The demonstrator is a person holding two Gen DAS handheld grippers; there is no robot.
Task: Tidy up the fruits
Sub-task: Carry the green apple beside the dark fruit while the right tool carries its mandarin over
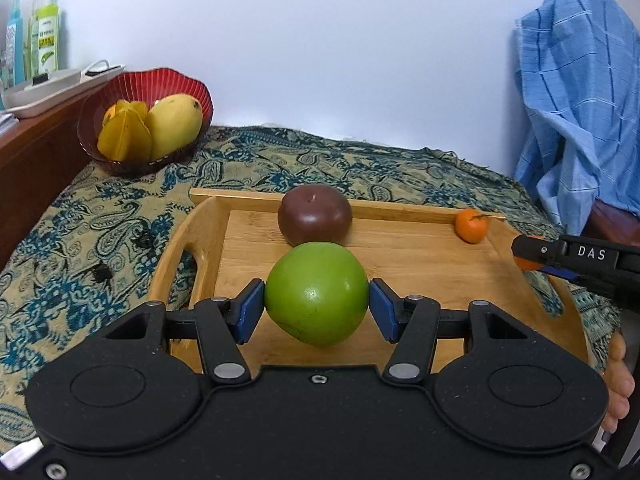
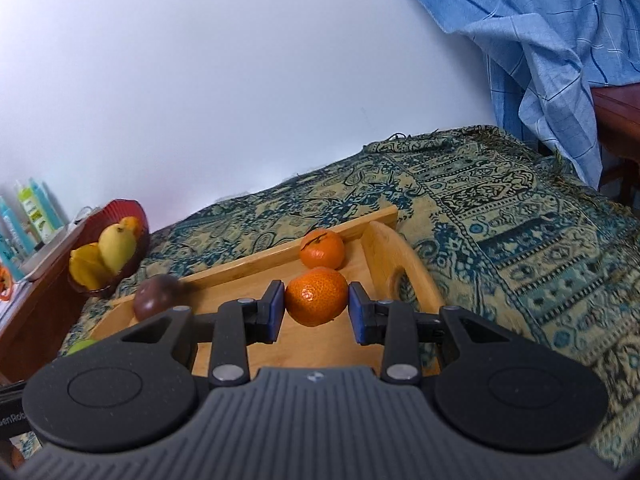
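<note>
Red ribbed bowl (image 1: pixel 120 92) at far left on the patterned cloth (image 1: pixel 100 232), just beside a dark wooden ledge, holding a yellow starfruit (image 1: pixel 124 136) pressed against a yellow mango (image 1: pixel 174 124), with a sliver of orange fruit tucked behind them in the right wrist view. To its right, flat on the cloth, a bamboo tray (image 1: pixel 400 248) with a cut-out handle at each end. Inside the tray, against the far wall, a dark purple fruit (image 1: pixel 315 218); directly in front of it and higher, a green apple (image 1: pixel 316 300), pinched between the blue pads of the left gripper (image 1: pixel 316 304), lifted off the tray floor. Further right, in the far right corner of the tray, a small mandarin (image 2: pixel 322 249) with a stem. Just in front of that, a second mandarin (image 2: pixel 316 296), clamped between the blue pads of the right gripper (image 2: pixel 316 300) above the tray's right end. At far right, a blue checked cloth (image 1: pixel 576 100) draped over dark furniture.
</note>
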